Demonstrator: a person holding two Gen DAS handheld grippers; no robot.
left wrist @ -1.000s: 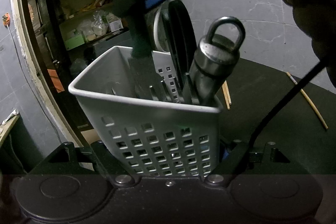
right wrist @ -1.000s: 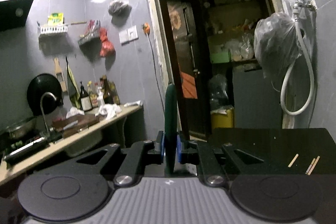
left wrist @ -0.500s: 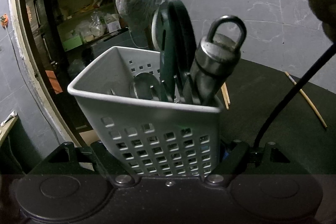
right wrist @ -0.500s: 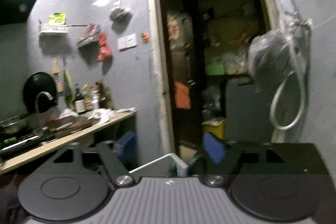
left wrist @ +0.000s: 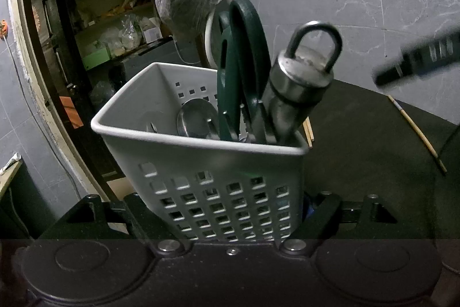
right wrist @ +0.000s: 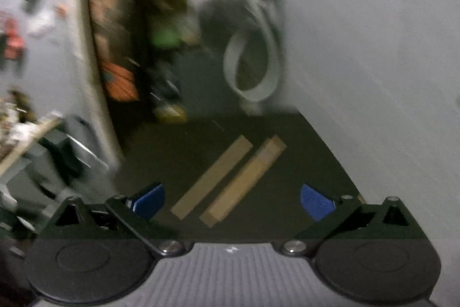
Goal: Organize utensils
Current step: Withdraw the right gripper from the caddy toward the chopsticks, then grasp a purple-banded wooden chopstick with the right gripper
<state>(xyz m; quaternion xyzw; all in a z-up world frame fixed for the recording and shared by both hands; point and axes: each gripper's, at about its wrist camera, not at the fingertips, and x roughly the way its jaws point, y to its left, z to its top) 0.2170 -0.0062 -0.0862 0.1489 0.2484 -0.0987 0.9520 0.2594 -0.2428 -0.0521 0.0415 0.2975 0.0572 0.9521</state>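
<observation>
Left gripper (left wrist: 230, 209) jaws easing apart, seemingly gripping basket (left wrist: 201, 163); right gripper (right wrist: 231, 202) jaws widening, empty, over blurred chopsticks (right wrist: 227, 180).

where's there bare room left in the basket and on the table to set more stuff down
Inside the basket, the left half beside the spoon is free; the right corner is crowded with green handles and a steel ringed tool. On the table, a bare patch lies between the basket and the lone chopstick.

We count one white basket (left wrist: 201, 160) holding two green-handled utensils (left wrist: 244, 59), one steel spoon (left wrist: 197, 118) and one steel handle (left wrist: 299, 88). Two chopsticks (right wrist: 227, 180) lie on the desk (right wrist: 287, 177).
</observation>
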